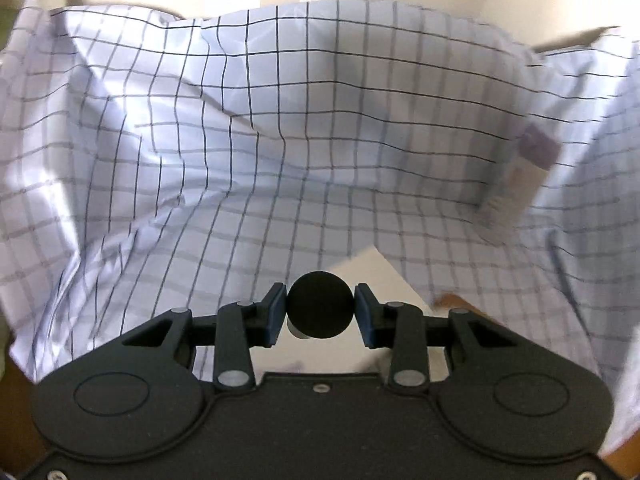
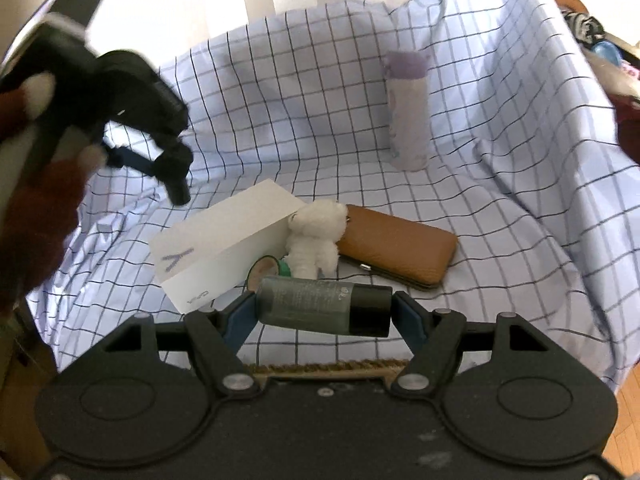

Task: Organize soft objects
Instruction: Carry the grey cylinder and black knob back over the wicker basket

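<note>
risk noted: right gripper (image 2: 322, 312) pads clamp the dark bottle (image 2: 324, 309) only by its ends, so it may pivot loose; left gripper (image 1: 320, 316) is pinched on a black round object (image 1: 320, 310).

The checked cloth (image 2: 320, 128) lies bare across the back and left, while the middle is crowded by a white box (image 2: 224, 244), plush bear (image 2: 316, 240) and brown wallet (image 2: 400, 252) packed together, and a bottle (image 2: 406, 112) stands alone at the right rear.
</note>
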The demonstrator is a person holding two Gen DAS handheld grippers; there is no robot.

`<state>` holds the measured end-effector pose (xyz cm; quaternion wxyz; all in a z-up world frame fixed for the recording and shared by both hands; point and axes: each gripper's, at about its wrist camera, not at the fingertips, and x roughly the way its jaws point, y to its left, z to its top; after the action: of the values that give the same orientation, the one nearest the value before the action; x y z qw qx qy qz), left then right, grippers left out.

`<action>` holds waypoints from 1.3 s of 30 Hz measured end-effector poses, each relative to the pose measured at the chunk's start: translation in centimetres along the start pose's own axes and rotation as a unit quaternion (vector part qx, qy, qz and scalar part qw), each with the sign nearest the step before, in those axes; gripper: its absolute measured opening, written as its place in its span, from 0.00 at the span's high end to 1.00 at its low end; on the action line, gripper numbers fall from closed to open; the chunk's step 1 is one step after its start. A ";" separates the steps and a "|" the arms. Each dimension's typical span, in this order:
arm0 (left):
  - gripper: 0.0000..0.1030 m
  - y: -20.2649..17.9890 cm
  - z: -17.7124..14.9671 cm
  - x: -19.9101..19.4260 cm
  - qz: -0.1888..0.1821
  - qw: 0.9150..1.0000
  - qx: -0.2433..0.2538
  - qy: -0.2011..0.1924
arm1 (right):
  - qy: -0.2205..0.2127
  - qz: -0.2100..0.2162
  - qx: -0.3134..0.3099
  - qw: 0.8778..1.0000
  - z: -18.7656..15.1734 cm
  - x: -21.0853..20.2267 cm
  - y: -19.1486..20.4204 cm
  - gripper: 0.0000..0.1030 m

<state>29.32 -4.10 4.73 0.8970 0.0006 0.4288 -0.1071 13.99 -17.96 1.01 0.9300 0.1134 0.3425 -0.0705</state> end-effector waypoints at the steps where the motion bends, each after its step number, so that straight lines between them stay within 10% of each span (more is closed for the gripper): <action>1: 0.64 -0.1 -0.8 -0.9 -0.002 1.000 -0.001 -0.001 | -0.004 0.001 0.000 1.000 -0.2 -0.8 -0.2 0.31; 22: 0.64 -2.6 -18.0 -11.9 -0.012 1.000 0.003 -0.010 | -0.044 0.002 0.023 0.999 -6.5 -11.5 -4.5 0.30; 39: 0.63 -2.8 -23.9 -11.8 -0.011 1.000 -0.009 0.016 | -0.019 0.001 0.024 1.000 -8.7 -12.5 -4.7 0.30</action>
<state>3.26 -2.38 -1.04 0.8887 -0.0108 0.4442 -0.1127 -1.79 -19.52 1.95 0.9335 0.1341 0.3226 -0.0803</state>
